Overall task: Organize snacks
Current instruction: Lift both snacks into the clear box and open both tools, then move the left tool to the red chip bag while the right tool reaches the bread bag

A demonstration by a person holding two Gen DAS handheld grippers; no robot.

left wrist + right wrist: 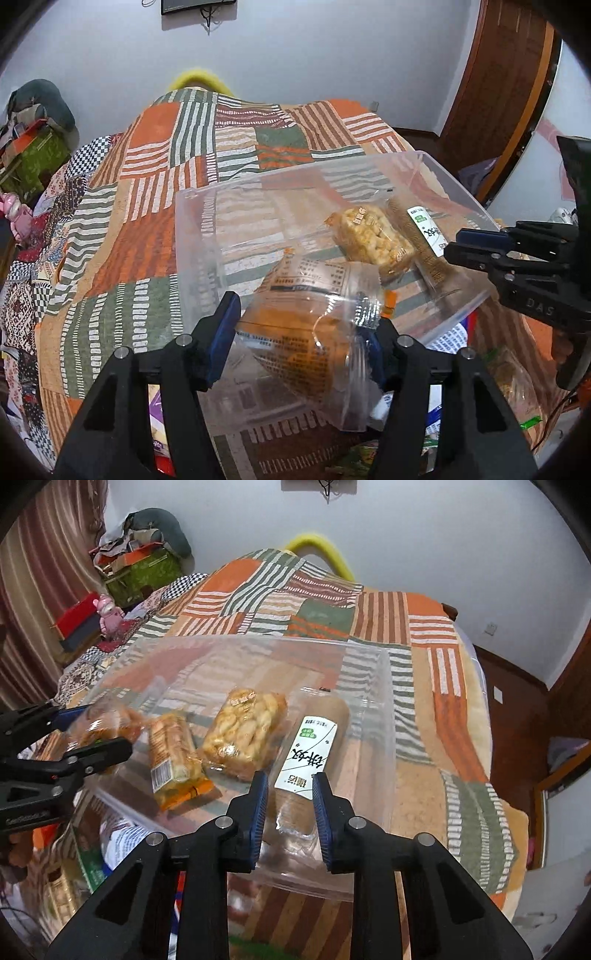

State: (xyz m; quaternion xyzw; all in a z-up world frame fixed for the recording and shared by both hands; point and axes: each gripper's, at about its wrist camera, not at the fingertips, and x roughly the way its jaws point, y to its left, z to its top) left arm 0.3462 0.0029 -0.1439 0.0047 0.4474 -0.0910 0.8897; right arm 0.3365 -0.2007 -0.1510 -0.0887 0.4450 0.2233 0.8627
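A clear plastic bin [192,229] [384,701] sits on a patchwork bedspread [147,221]. Inside lie a puffed-rice square [373,236] [247,731], an orange packet with a barcode [173,753] and a brown bar with a white label [421,225] [314,746]. My left gripper [303,317] [105,727] is shut on a clear-wrapped orange cake packet [306,332], tilted over the bin's near left corner. At the bin's near right side, my right gripper [290,777] [452,245] has its blue pads against both sides of the brown bar's near end.
Loose snack packets [509,373] [92,860] lie on the bed in front of the bin. Boxes and a pink toy [107,613] stand beyond the bed's left edge. A wooden door [498,92] is at the right. Open bedspread stretches behind the bin.
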